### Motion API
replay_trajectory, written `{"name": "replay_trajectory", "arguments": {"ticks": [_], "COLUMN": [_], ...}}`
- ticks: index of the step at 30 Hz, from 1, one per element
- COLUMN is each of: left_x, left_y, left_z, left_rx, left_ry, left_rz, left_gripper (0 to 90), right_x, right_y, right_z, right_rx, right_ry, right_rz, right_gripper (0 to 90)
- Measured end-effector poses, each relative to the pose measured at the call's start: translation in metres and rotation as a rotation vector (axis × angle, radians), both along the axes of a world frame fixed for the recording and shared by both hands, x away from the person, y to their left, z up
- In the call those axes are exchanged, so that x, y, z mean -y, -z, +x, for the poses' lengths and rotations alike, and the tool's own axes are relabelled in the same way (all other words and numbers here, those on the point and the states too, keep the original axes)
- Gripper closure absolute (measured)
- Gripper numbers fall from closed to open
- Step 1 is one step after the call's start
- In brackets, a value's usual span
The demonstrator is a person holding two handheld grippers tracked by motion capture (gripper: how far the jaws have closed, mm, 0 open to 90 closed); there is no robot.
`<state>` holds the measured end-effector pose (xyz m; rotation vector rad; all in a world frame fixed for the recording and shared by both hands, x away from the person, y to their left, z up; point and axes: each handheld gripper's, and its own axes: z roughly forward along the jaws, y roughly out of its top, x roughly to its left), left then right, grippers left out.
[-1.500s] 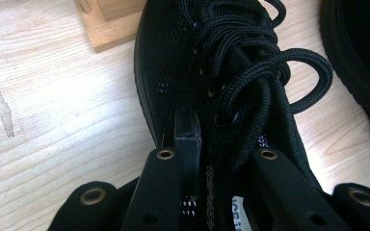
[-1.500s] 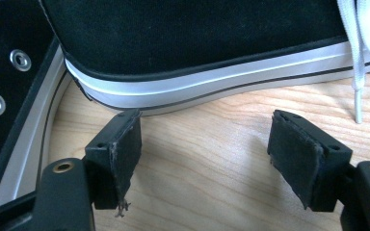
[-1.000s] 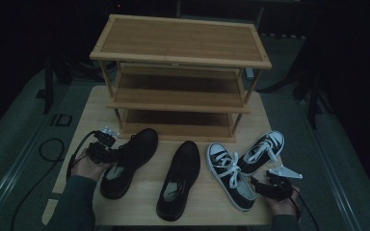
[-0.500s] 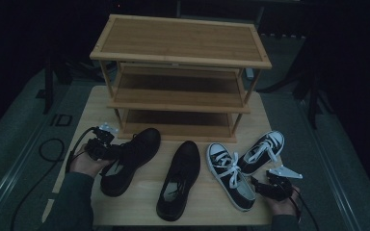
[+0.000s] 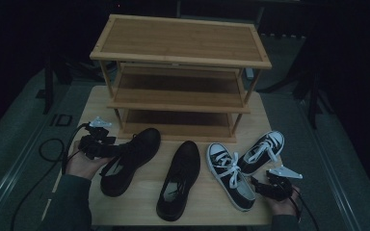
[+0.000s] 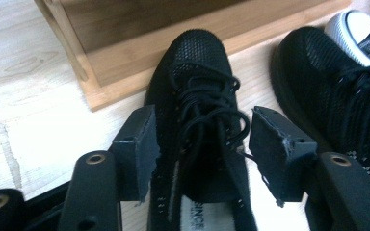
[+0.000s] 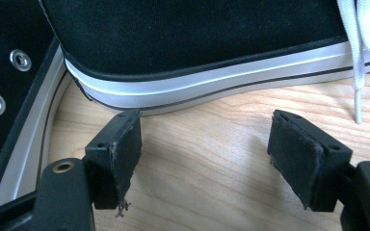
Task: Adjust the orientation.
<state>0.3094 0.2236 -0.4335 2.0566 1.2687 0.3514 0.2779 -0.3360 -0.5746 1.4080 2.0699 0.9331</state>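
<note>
Four shoes are laid out on the wooden table [image 5: 207, 211] in front of a three-tier bamboo rack [image 5: 180, 72]. The leftmost black mesh shoe [image 5: 127, 159] is the one being reached for: it lies tilted, its toe pointed toward the rack's bottom shelf. In the left gripper view its woven mesh upper [image 6: 197, 72], black laces and a printed insole are made out, details lost in the dim high view. The left gripper [image 6: 202, 151] is seen spread wide, one pad on either side of the laced throat; contact with the shoe cannot be told for certain. A second black shoe [image 5: 179, 180] lies just to its right, apart from it. Further right, two black canvas sneakers [image 5: 231, 175] with white soles and laces are set side by side. In the right gripper view the right gripper [image 7: 200, 154] is held open over bare wood, beside a sneaker's white sole [image 7: 212, 86], nothing between its pads.
</note>
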Motion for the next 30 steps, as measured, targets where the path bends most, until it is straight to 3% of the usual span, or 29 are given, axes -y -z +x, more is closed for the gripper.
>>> {"name": "replay_trajectory", "arguments": {"ticks": [8, 12, 30], "left_x": [0.017, 0.031, 0.076], "left_y": [-0.001, 0.0, -0.003], "left_z": [-0.009, -0.016, -0.026], "left_rx": [0.03, 0.042, 0.014], "left_ry": [0.005, 0.009, 0.105], "left_rz": [-0.023, -0.014, -0.001], "left_gripper": [43.3, 45.5, 45.6], "right_x": [0.0, 0.0, 0.0], "right_y": [0.0, 0.0, 0.0], "right_z": [0.0, 0.0, 0.0], "right_rx": [0.0, 0.0, 0.0], "right_ry": [0.0, 0.001, 0.001], "right_rz": [0.0, 0.001, 0.001], "right_gripper": [27.6, 27.6, 27.6]}}
